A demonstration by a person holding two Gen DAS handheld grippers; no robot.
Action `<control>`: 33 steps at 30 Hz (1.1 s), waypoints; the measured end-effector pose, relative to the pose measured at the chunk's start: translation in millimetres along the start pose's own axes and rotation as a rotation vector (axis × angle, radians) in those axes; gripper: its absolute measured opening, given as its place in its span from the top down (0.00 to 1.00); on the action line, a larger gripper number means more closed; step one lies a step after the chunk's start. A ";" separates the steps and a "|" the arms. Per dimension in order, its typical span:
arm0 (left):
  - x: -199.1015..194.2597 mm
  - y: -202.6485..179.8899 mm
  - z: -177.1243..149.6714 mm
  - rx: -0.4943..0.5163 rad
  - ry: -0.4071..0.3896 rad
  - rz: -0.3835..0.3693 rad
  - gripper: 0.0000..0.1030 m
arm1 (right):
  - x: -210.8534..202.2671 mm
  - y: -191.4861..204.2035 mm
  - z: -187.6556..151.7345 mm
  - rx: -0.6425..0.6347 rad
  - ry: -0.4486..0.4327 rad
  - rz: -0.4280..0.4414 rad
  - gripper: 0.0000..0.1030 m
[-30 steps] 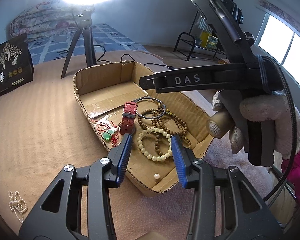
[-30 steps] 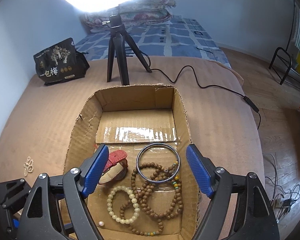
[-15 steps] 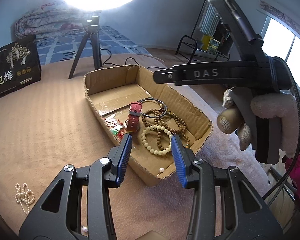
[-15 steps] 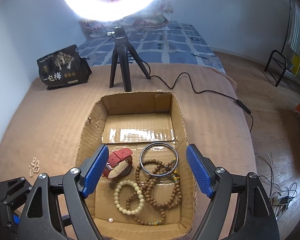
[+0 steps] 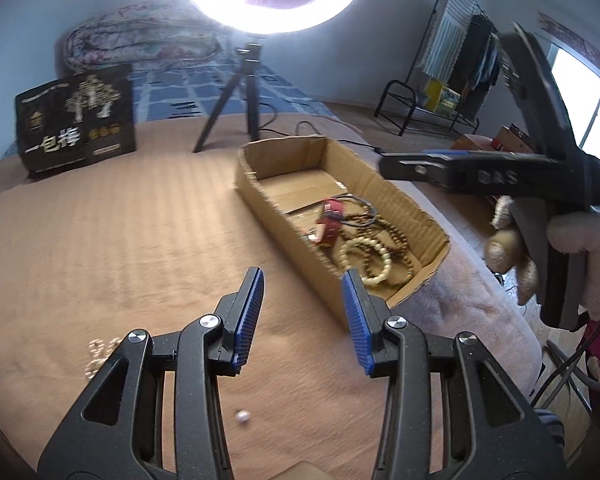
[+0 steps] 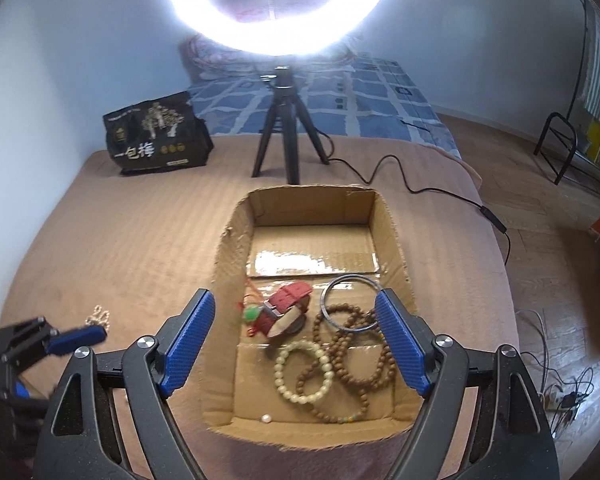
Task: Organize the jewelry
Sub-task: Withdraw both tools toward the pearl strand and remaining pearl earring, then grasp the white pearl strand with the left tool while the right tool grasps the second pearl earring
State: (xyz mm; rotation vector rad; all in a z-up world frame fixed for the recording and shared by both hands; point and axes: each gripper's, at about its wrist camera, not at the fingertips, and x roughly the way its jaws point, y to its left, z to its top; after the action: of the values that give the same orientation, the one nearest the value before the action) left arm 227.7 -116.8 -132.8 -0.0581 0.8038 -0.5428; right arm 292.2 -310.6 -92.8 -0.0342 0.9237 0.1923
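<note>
A cardboard box (image 6: 388,240) (image 5: 284,216) on the brown blanket holds a red watch (image 6: 288,308), a metal bangle (image 6: 350,304), brown bead strands (image 6: 352,364), a cream bead bracelet (image 6: 304,372), a green pendant on red cord (image 6: 252,314) and a loose pearl (image 6: 265,419). My left gripper (image 5: 302,320) is open and empty, left of the box, over the blanket. A pearl string (image 5: 96,358) (image 6: 99,317) and one loose pearl (image 5: 242,416) lie on the blanket near it. My right gripper (image 6: 296,344) is open and empty above the box's near end.
A ring light on a black tripod (image 6: 284,136) stands behind the box, its cable (image 6: 420,192) trailing right. A black snack bag (image 6: 156,140) sits at the back left. The bed edge drops to the floor on the right.
My left gripper has pulled back and swung left, away from the box and over the blanket. My right gripper has risen and backed off a little.
</note>
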 end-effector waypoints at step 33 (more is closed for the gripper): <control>0.4 156.3 -70.7 -0.238 0.157 0.119 0.43 | 43.3 125.7 -103.3 -0.155 0.240 0.136 0.20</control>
State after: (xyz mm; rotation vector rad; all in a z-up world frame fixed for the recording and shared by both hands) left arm 247.4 28.5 -221.8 -0.1871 1.0157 -0.3400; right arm 213.5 -192.1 -183.0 -0.1407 1.1499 0.3922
